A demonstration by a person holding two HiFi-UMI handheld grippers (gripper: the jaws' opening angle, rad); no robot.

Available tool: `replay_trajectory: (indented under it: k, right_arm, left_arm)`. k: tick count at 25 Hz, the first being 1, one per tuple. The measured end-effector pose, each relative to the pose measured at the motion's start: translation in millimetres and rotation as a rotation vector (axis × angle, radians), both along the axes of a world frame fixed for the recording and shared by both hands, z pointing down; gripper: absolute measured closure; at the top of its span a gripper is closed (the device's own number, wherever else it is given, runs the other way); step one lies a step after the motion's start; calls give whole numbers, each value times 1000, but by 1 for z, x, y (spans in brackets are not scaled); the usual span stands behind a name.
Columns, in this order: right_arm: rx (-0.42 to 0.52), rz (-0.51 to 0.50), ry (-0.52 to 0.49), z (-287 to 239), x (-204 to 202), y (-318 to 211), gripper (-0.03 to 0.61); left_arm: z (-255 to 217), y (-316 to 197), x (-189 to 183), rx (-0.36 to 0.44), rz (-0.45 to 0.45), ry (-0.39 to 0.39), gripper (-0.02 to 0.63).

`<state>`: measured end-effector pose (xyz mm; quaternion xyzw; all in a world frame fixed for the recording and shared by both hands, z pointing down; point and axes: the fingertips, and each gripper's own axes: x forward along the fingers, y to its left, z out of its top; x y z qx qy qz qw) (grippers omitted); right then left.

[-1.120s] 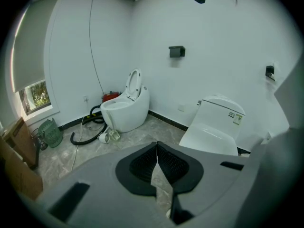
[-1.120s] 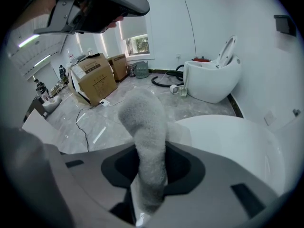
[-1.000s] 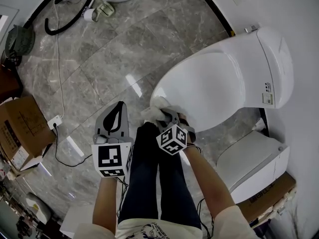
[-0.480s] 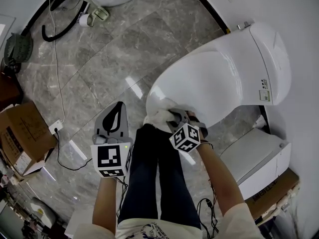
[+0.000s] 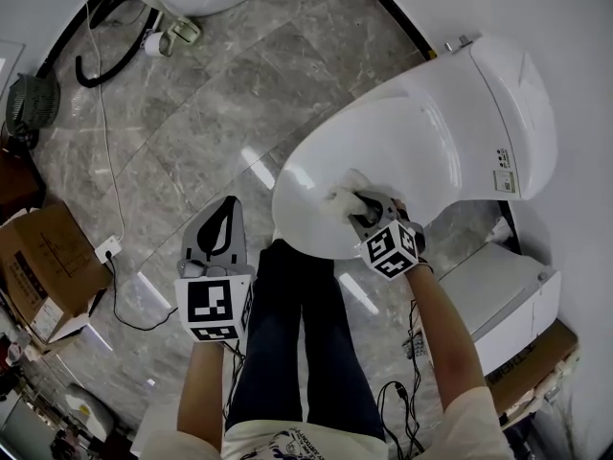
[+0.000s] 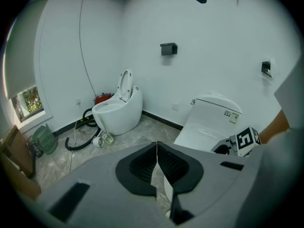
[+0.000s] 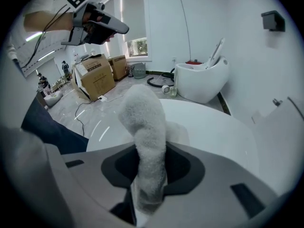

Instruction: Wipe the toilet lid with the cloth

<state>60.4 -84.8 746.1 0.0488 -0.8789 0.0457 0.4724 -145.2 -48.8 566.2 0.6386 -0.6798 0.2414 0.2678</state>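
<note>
Right tongs, pinching the cloth, have slid from the rim onto the toilet lid: wiping is under way. Left tongs hang pressed together, idle.

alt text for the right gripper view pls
The right gripper is shut on a fluffy white cloth held over the closed white toilet lid. Beyond stand a second toilet with its seat up and cardboard boxes.

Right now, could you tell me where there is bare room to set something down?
The toilet lid is bare from the cloth back to the rear housing. The marble floor is open between lid and cable. Crowded at left: cardboard box, fan, hose.
</note>
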Motion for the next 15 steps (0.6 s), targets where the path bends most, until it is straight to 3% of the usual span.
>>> replay_trajectory:
  k: [15]
  right_arm:
    - [52, 254, 0, -4, 86, -104, 468]
  left_arm:
    - [7, -27, 24, -17, 37, -3, 603]
